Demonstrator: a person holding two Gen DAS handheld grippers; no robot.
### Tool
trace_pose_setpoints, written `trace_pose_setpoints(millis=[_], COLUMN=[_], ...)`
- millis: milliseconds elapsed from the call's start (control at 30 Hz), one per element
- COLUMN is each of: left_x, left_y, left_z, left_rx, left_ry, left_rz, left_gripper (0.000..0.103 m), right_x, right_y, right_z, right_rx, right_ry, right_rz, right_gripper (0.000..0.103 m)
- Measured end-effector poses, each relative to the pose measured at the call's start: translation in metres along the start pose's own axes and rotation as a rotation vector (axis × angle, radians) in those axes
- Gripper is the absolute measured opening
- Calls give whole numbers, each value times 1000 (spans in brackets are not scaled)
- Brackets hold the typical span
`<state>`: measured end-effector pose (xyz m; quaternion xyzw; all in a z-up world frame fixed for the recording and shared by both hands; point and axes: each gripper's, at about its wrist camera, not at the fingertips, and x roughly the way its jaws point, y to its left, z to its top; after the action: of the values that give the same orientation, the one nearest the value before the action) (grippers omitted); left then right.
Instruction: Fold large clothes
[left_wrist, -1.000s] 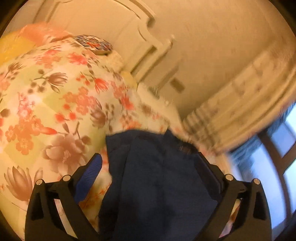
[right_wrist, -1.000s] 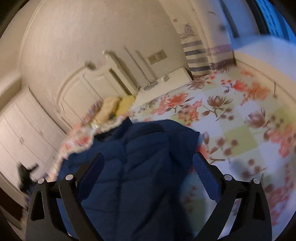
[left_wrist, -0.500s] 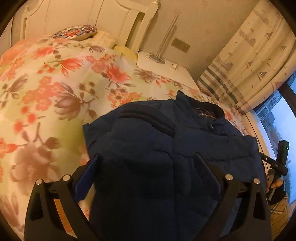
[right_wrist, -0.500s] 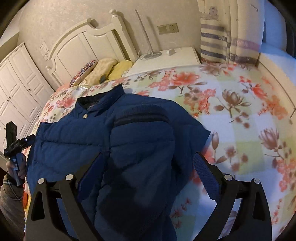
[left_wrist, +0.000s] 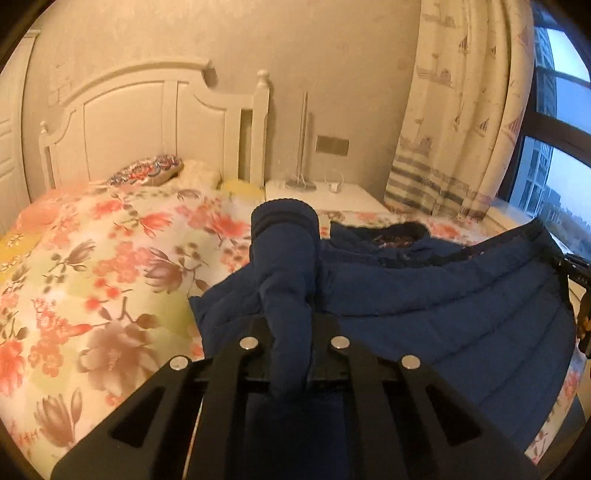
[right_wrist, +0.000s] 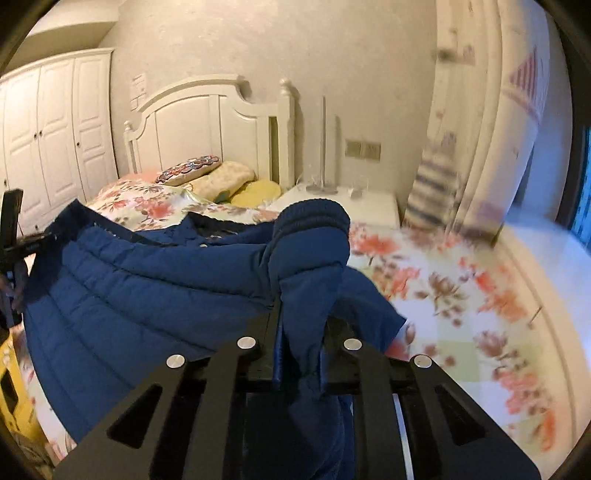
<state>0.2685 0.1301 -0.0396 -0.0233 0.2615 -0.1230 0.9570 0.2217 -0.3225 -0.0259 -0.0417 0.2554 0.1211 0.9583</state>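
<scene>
Left wrist: jaws, open a second ago, are now clamped on each sleeve (left_wrist: 284, 266) of the jacket (left_wrist: 443, 295); folding inward can begin.

Both grippers had stood wide open over the navy jacket (left_wrist: 443, 295). Since then the left gripper (left_wrist: 291, 332) closed on one sleeve (left_wrist: 284, 258) and the right gripper (right_wrist: 301, 332) on the other sleeve (right_wrist: 314, 254), cuffs raised off the bed (left_wrist: 92, 258).
</scene>
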Motion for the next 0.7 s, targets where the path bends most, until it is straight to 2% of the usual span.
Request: trace_pose_setpoints(millis=[100, 167, 233, 333, 433, 500, 600, 700], left_x=[-23, -35, -37, -8, 42, 75, 118, 156], left_y=[-1, -3, -7, -1, 21, 29, 27, 32], left_z=[17, 39, 73, 116, 141, 139, 120, 87], left_rx=[-30, -21, -14, -46, -180, -232, -196, -178], left_ry=[-62, -91, -95, -27, 76, 128, 194, 259], left_rz=[-35, -50, -34, 19, -4, -7, 63, 110], left_gripper=[7, 8, 8, 8, 9, 9, 9, 12], right_x=[-23, -35, -38, -7, 46, 84, 128, 159], right_y=[4, 6, 4, -13, -40, -50, -54, -57], right_z=[17, 38, 69, 106, 121, 115, 92, 60], right_rx=[6, 7, 0, 46, 151, 201, 219, 249], right_ry=[-56, -96, -123, -73, 22, 96, 189, 268], right_rz=[-7, -16, -46, -97, -97, -107, -137, -143], right_gripper=[13, 13, 13, 13, 13, 13, 13, 13])
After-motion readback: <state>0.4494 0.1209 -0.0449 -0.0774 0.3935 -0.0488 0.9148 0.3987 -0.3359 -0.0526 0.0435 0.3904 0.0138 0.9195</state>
